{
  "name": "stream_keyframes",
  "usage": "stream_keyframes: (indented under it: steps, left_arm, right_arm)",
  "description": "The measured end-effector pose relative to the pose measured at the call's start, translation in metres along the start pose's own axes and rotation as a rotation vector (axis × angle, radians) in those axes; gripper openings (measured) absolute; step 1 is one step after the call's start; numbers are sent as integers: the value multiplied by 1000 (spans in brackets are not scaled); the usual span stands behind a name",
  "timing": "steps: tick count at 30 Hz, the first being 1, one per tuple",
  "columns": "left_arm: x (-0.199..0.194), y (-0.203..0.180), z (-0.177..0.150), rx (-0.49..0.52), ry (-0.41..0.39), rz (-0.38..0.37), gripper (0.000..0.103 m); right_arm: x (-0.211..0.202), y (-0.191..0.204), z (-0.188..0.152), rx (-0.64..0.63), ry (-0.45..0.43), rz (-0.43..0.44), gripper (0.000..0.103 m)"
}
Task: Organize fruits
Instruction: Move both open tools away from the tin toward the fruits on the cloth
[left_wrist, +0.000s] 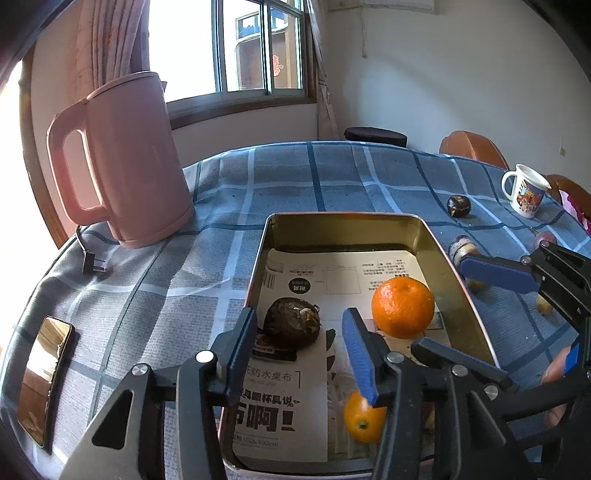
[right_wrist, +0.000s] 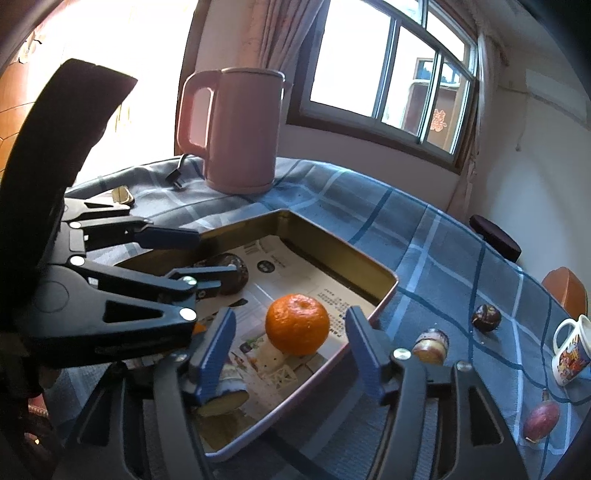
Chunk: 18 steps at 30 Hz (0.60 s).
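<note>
Blue plaid tablecloth (left_wrist: 295, 177), window (left_wrist: 243, 48) beyond fingers. Metal tin (left_wrist: 439, 258) paper-lined: orange (right_wrist: 297, 324) between parted right gripper (right_wrist: 290, 354) fingers, untouched; dark fruit (left_wrist: 291, 323) ahead of parted left gripper (left_wrist: 299, 354).

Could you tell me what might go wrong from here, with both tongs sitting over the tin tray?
1. The two tongs, left and right, crowd the same metal tray; they could collide when withdrawing.
2. The orange sits free between the open right pads, so a nudge could roll it.
3. The dark fruit lies near the white mug; reaching there could tip the mug.
</note>
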<state>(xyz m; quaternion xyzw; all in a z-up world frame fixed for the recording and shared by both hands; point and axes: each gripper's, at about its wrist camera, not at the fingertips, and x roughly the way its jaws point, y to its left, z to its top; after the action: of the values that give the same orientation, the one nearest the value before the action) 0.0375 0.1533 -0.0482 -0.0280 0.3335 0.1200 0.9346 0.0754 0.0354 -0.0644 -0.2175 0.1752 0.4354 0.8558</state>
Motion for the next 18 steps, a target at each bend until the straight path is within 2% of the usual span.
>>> stream_keyframes:
  steps: [4, 6, 8, 14, 18]
  left_arm:
    - [-6, -3, 0, 4, -16, 1, 57]
    - [-14, -6, 2, 4, -50, 3, 69]
    - [-20, -7, 3, 2, -78, -2, 73]
    - [-37, -26, 9, 20, -132, -31, 74]
    - [-44, -46, 12, 41, -159, -70, 74]
  right_arm:
    - [-6, -1, -1, 4, -24, -27, 72]
    - [-11, -4, -2, 11, -37, -41, 74]
    - [-18, -8, -2, 28, -51, -52, 75]
    - [-47, -30, -7, 95, -93, -105, 77]
    - [-69, -56, -23, 163, -98, -159, 79]
